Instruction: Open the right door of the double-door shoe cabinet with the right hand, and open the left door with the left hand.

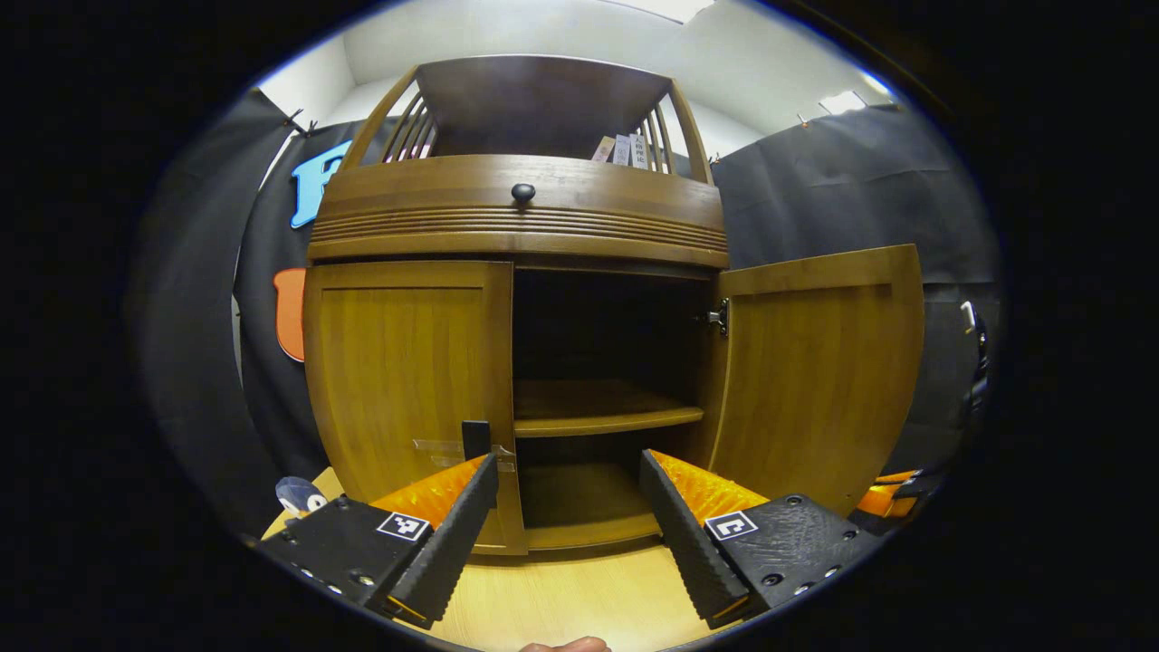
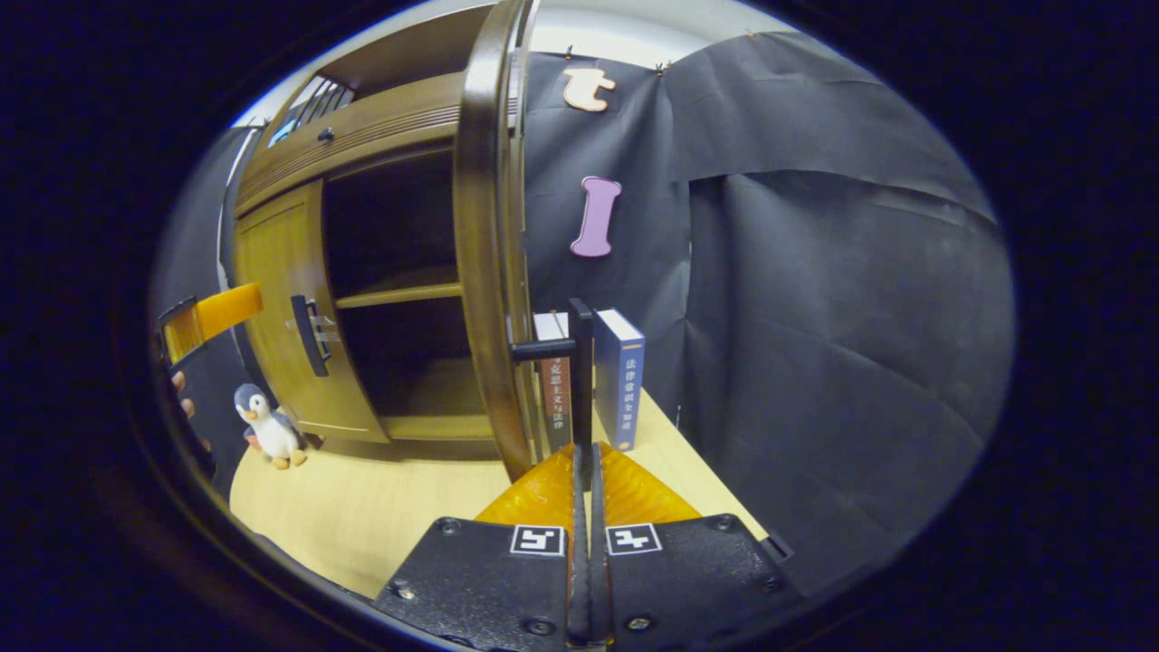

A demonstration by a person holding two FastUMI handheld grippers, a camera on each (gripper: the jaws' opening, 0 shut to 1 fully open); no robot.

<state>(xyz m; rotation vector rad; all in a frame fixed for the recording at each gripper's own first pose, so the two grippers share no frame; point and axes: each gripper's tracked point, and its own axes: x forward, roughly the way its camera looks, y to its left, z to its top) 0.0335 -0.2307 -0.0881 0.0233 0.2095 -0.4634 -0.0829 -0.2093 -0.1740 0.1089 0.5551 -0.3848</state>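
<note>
The left gripper [image 1: 569,471] is holding its fingers wide apart just before the brown wooden shoe cabinet [image 1: 521,213], the closed left door [image 1: 403,380] and its dark handle [image 1: 475,439] lying ahead-left. The right gripper [image 2: 584,466] is clamping the right door's handle [image 2: 579,362], with that right door [image 2: 489,272] standing swung open, edge-on directly ahead.

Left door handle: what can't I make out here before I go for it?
- Left gripper view: left door handle, lower part hidden behind left gripper finger.
- Right gripper view: handle too small for detail.
- Cabinet's bottom compartment: too dark, partly behind fingers.
</note>
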